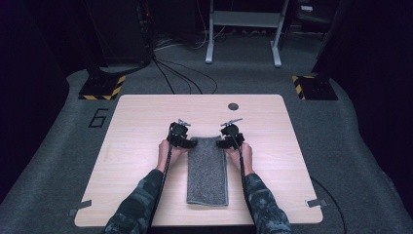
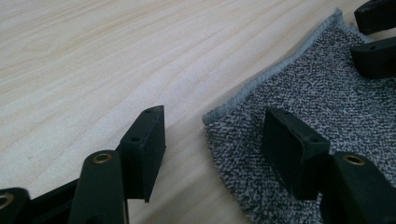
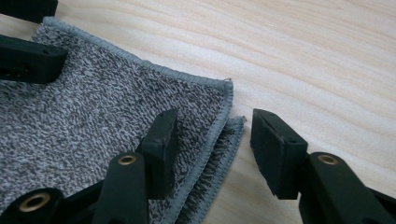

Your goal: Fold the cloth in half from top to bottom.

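Note:
A grey folded towel (image 1: 208, 170) lies lengthwise on the wooden table (image 1: 141, 122), its far edge between both hands. My left gripper (image 1: 186, 142) sits low at the towel's far left corner. In the left gripper view the left gripper (image 2: 215, 126) is open: one jaw rests over bare wood, the other over the towel (image 2: 322, 88), with the corner in the gap. My right gripper (image 1: 225, 142) sits at the far right corner. Its jaws (image 3: 217, 128) also stand open astride the towel's (image 3: 93, 112) doubled edge, without pressing on it.
A round dark hole (image 1: 233, 106) marks the table's far side. Beyond the table, cables (image 1: 180, 73) run over the grey carpet to a metal frame (image 1: 243, 29). Striped yellow-black bases (image 1: 102, 87) (image 1: 311, 85) stand at both far corners.

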A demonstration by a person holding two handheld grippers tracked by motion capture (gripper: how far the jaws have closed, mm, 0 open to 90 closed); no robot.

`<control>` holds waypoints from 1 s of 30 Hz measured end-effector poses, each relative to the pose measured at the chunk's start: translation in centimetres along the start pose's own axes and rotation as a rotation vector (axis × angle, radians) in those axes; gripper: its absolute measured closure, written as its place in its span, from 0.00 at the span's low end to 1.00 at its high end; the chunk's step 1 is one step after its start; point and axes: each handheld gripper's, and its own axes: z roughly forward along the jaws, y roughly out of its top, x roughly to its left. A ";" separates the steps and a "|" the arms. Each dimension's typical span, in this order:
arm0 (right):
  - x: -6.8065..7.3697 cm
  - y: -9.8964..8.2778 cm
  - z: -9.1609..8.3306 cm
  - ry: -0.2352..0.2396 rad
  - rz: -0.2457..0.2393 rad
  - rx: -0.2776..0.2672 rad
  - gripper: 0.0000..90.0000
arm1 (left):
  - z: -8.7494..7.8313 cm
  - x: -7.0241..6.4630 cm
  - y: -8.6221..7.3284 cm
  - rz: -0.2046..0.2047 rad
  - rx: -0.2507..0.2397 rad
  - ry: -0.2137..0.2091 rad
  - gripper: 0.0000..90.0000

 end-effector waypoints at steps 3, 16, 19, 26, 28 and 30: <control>0.2 0.1 0.0 -0.011 -0.022 0.003 0.61 | 0.0 -0.3 0.0 0.006 -0.006 0.006 0.52; 0.5 -0.1 0.1 0.047 -0.055 -0.016 0.87 | 0.0 -0.7 -0.2 0.029 -0.014 -0.023 0.77; 0.4 -0.2 0.1 0.059 -0.045 -0.020 0.90 | 0.0 -0.7 -0.2 0.023 -0.016 -0.030 0.81; 0.6 -0.1 0.0 0.063 -0.057 0.001 0.94 | 0.0 -0.7 -0.4 -0.005 -0.022 -0.061 0.94; 0.6 -0.1 0.0 0.067 -0.053 0.003 0.95 | 0.0 -0.6 -0.5 -0.011 -0.027 -0.068 0.95; 0.6 -0.2 -0.1 0.074 -0.057 0.000 0.95 | 0.0 -0.6 -0.6 -0.008 -0.032 -0.063 0.95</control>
